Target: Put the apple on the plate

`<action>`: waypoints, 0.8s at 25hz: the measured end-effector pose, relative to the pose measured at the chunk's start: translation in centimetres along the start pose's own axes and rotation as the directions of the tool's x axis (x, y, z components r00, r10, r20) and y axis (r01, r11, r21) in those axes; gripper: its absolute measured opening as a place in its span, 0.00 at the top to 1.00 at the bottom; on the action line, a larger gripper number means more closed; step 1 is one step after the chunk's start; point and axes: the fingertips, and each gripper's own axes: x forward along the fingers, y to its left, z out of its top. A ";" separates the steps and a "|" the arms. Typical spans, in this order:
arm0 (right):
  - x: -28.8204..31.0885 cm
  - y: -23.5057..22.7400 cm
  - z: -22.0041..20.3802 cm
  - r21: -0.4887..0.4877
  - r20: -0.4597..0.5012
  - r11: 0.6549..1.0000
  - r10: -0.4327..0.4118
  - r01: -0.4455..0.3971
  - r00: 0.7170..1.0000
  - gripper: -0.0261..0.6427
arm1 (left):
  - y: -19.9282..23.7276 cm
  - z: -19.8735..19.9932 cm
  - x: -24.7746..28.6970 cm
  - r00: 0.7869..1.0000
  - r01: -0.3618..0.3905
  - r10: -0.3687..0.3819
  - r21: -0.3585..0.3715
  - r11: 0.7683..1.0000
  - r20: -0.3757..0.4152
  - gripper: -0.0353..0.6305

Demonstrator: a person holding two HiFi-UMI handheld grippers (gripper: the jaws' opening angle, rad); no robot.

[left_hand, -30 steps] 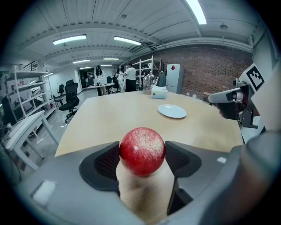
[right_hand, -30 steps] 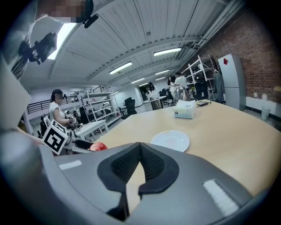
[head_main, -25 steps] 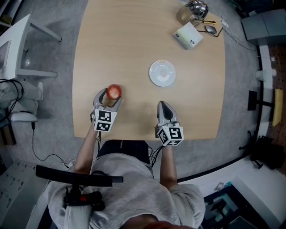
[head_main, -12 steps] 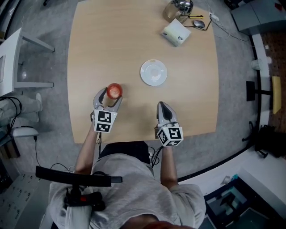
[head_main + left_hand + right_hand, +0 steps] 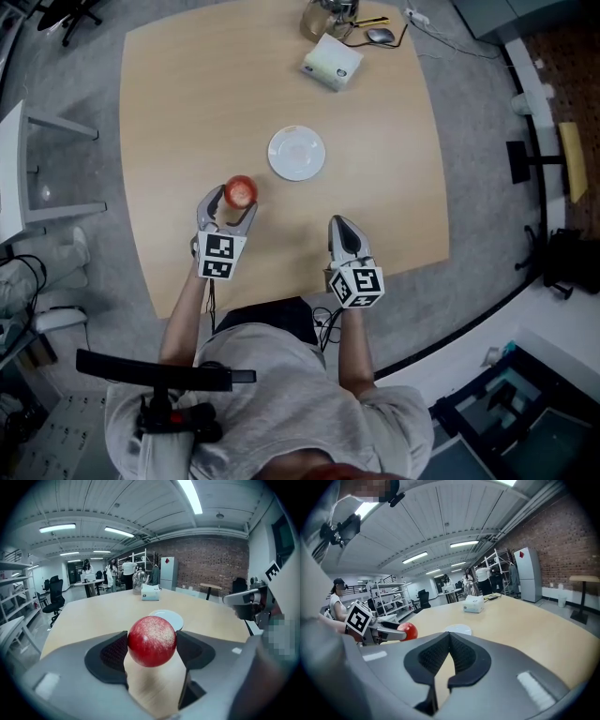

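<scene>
A red apple [image 5: 240, 191] [image 5: 152, 641] is clamped between the jaws of my left gripper [image 5: 228, 202] [image 5: 151, 649], held a little above the wooden table [image 5: 187, 122]. The white plate [image 5: 296, 153] [image 5: 166, 618] [image 5: 457, 629] lies empty on the table, ahead and to the right of the apple. My right gripper [image 5: 342, 231] [image 5: 449, 657] hovers over the near part of the table with its pads pressed together and nothing between them. In the right gripper view the apple [image 5: 408, 631] shows at the left, in the other gripper.
At the table's far edge sit a white tissue box [image 5: 332, 64] [image 5: 150, 592] [image 5: 474, 604], a glass jar [image 5: 320, 19], and a mouse [image 5: 381, 36] with cables. A white side table [image 5: 37, 159] stands on the grey floor to the left. People stand far off in the room.
Both grippers stay at the same place in the head view. The table, plate and box have slid left and up in that view as the head camera shifted.
</scene>
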 end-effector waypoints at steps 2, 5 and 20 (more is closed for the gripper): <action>-0.6 -0.7 0.0 0.005 0.006 1.000 -0.019 0.019 1.000 0.95 | -0.7 0.7 0.6 1.000 0.018 -0.018 0.014 1.000 0.007 0.43; -1.3 -1.6 0.1 0.014 0.011 0.999 -0.046 0.045 0.999 0.95 | -1.6 1.7 1.4 0.999 0.043 -0.044 0.031 0.999 0.018 0.43; -3.1 -6.0 -1.4 0.072 -0.008 0.985 -0.154 0.154 0.988 0.95 | -5.1 4.7 7.8 0.989 0.140 -0.143 0.095 0.986 0.025 0.43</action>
